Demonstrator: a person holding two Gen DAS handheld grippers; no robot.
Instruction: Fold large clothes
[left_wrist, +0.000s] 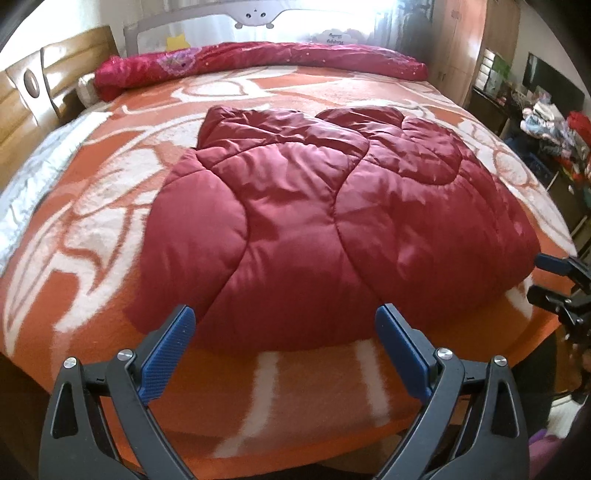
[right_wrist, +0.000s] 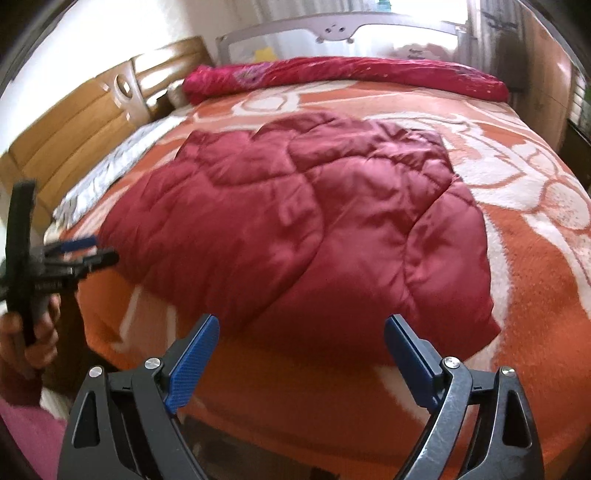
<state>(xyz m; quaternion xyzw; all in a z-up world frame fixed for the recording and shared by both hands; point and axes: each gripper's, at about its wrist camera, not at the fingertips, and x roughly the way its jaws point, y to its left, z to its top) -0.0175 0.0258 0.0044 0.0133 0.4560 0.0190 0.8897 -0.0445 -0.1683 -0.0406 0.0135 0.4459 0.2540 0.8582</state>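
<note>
A dark red quilted puffer jacket (left_wrist: 295, 206) lies spread on the orange patterned blanket (left_wrist: 110, 206), its hem nearest you. Your left gripper (left_wrist: 284, 354) and right gripper (right_wrist: 301, 363) hang spread wide, holding nothing. It looks light, puffy and slippery; pinch the hem corners.

No readable text, label, brand or number anywhere

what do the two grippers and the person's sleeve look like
Both the left gripper and right gripper have black plastic frames with triangular cut-outs, silver pivot screws and blue ribbed pads. The sleeve is pink.
</note>
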